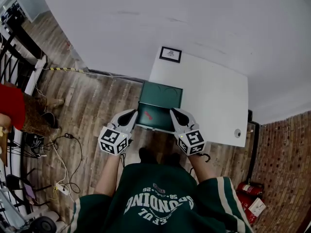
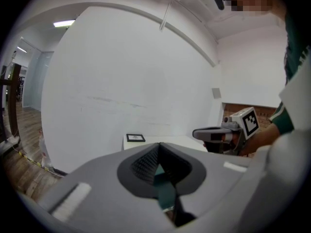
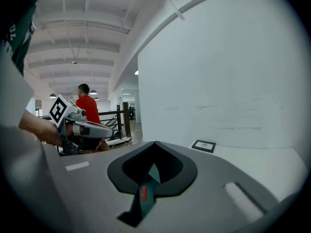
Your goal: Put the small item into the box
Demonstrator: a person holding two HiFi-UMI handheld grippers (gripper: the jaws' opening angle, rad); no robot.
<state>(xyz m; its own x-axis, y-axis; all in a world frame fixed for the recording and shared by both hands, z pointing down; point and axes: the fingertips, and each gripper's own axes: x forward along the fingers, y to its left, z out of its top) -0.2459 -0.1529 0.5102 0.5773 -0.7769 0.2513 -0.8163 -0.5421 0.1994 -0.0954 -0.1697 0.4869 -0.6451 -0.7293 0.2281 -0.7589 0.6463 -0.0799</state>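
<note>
At the worktop's [image 1: 214,96] near edge, the green box [image 1: 160,93] is clamped by its side walls in the left tongs [image 1: 132,113] and right tongs [image 1: 175,113], probably to steady it, with the small red item [image 1: 148,114] already inside.

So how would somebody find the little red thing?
Look for the big white rectangular table against the white wall. At its near left corner is an open dark green box, with the left gripper and the right gripper shut on its two sides. The small red item lies inside that box, the only red spot on all the green.
</note>
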